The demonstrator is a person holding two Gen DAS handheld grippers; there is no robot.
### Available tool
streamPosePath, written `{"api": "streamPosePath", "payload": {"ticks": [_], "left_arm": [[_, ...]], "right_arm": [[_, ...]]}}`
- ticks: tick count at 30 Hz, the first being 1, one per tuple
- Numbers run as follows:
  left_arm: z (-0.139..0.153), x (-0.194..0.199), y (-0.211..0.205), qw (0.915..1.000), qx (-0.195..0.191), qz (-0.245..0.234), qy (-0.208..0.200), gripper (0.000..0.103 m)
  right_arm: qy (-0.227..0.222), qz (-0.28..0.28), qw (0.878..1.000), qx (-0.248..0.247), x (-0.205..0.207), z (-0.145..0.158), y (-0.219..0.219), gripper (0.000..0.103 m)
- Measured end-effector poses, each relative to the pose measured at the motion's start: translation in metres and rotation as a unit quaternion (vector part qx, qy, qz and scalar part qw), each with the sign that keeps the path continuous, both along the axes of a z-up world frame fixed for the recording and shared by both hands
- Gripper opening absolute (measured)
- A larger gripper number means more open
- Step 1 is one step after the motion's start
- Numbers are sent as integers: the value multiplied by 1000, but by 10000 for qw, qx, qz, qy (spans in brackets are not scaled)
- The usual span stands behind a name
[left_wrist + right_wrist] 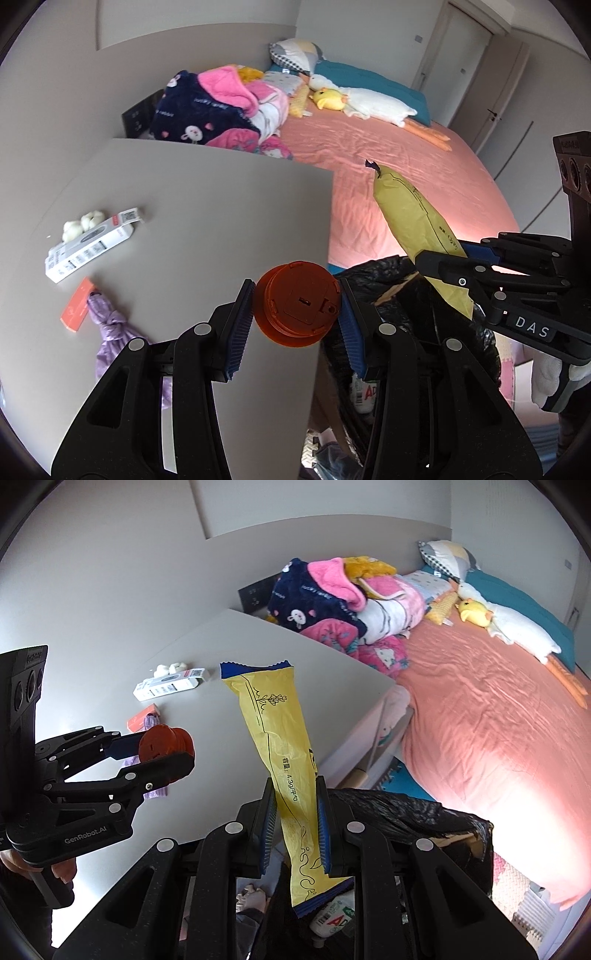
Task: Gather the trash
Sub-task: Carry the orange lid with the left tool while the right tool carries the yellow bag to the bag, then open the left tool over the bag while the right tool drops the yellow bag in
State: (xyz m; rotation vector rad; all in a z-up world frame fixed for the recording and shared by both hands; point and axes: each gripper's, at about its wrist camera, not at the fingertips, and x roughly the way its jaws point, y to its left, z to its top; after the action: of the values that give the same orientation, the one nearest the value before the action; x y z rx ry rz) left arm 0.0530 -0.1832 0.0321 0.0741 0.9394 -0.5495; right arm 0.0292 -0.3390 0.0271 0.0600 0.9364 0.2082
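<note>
1. Gripping a round orange plastic cap (297,302) across its rim, the left gripper (297,306) hangs at the grey table (192,221) edge, beside the black bin bag (373,269). Rigid, light, probably slick.
2. Right wrist: right gripper (295,827) pinches a long yellow foil wrapper (284,753) mid-length above the bag (424,812). Floppy and weightless, so hold near centre.

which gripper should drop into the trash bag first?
Right, probably. The right gripper holds the yellow wrapper with its lower end already over the black trash bag opening. The left gripper holds the orange cap at the table edge, beside the bag.
</note>
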Motion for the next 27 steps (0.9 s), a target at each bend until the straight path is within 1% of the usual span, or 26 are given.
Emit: {"api": "streamPosePath", "payload": {"ticks": [14,21,24,25,26,27], "left_arm": [[6,-10,-58,9975,9,-700,-72,43],[6,-16,-87,9933,15,-1152,-48,43],[5,-18,-98,9904,-6,-1384,34,44],[5,-20,-102,9888,-6,-1488,94,50],[4,-22,-107,9874,46,-1572,142,77],[5,-24,-110,9878,132,-1550,99,93]], "right_arm": [[-109,-672,9977,41,-30,6,-57,21],[-146,-1069,9941,125,-47,7,-85,21],[-202,-1311,9909,217,-57,11,-101,21],[-234,-1402,9895,254,-60,13,-104,25],[-270,-1584,9865,311,-65,16,-112,41],[-326,-1715,9840,362,-69,19,-117,51]]}}
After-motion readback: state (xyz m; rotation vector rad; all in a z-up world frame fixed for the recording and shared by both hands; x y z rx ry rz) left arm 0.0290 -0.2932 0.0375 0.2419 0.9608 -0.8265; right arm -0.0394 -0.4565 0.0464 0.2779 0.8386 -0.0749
